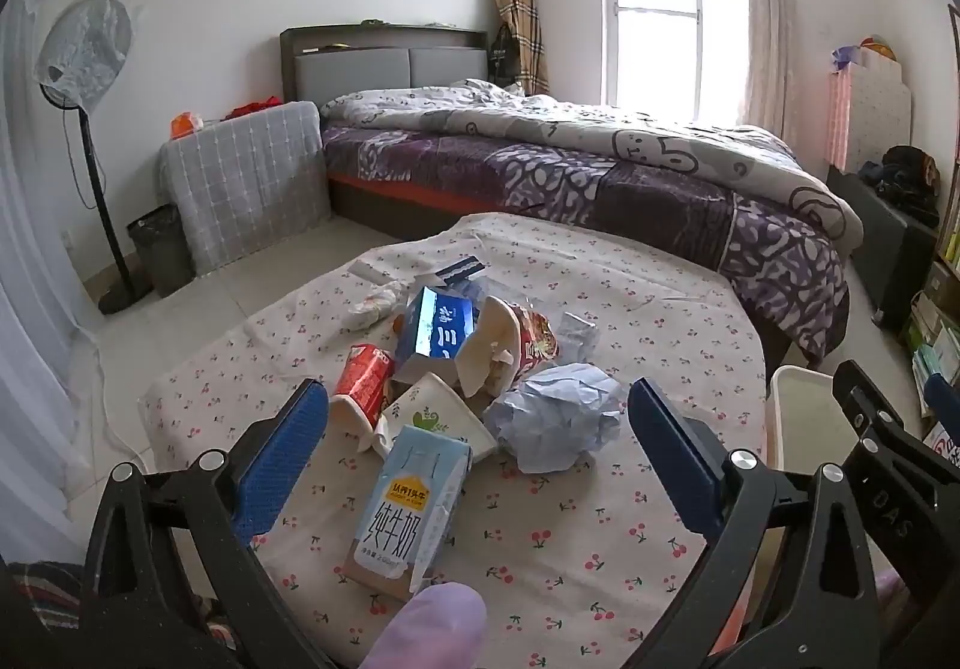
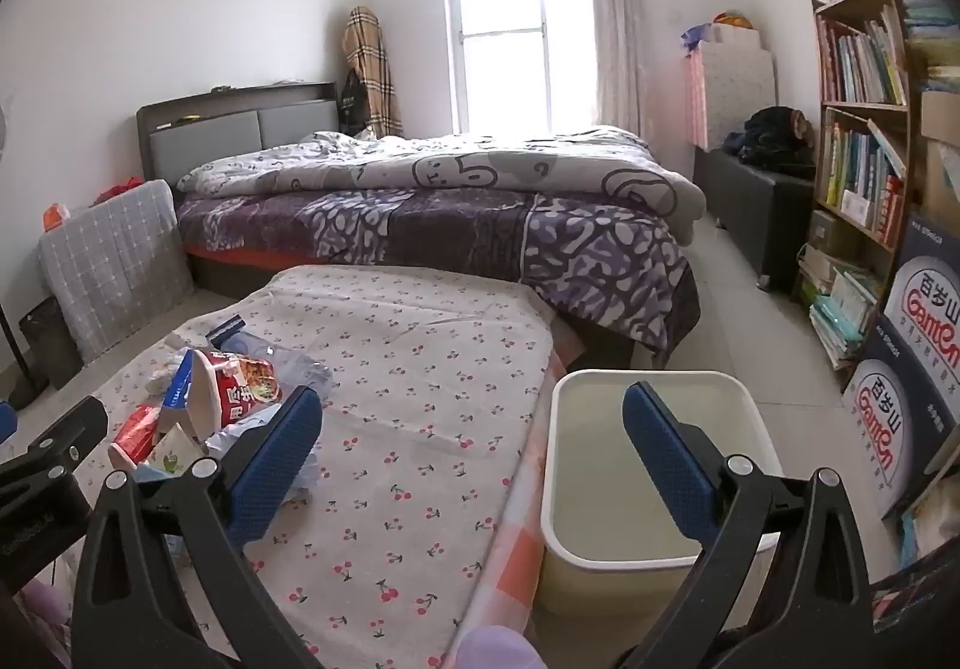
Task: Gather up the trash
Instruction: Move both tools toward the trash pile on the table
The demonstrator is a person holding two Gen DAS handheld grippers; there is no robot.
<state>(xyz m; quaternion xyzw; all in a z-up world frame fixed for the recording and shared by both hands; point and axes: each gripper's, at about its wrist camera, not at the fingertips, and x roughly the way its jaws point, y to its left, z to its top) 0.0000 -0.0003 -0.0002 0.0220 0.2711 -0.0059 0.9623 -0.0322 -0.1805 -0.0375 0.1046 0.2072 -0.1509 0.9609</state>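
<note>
A pile of trash lies on the cherry-print table (image 1: 600,549): a light blue milk carton (image 1: 408,507) nearest, a crumpled blue paper ball (image 1: 555,414), a red carton (image 1: 363,384), a dark blue carton (image 1: 435,330), a red noodle cup (image 1: 534,339) and a paper cup (image 1: 435,417). My left gripper (image 1: 474,447) is open above the milk carton, empty. My right gripper (image 2: 471,453) is open and empty over the table's right edge, beside the white bin (image 2: 654,387). The pile also shows in the right wrist view (image 2: 204,399).
The white bin (image 1: 804,417) stands on the floor at the table's right. A bed (image 2: 450,207) lies beyond the table. A bookshelf (image 2: 864,141) and boxes (image 2: 906,357) stand on the right, a fan (image 1: 84,51) and a dark bin (image 1: 159,249) on the left.
</note>
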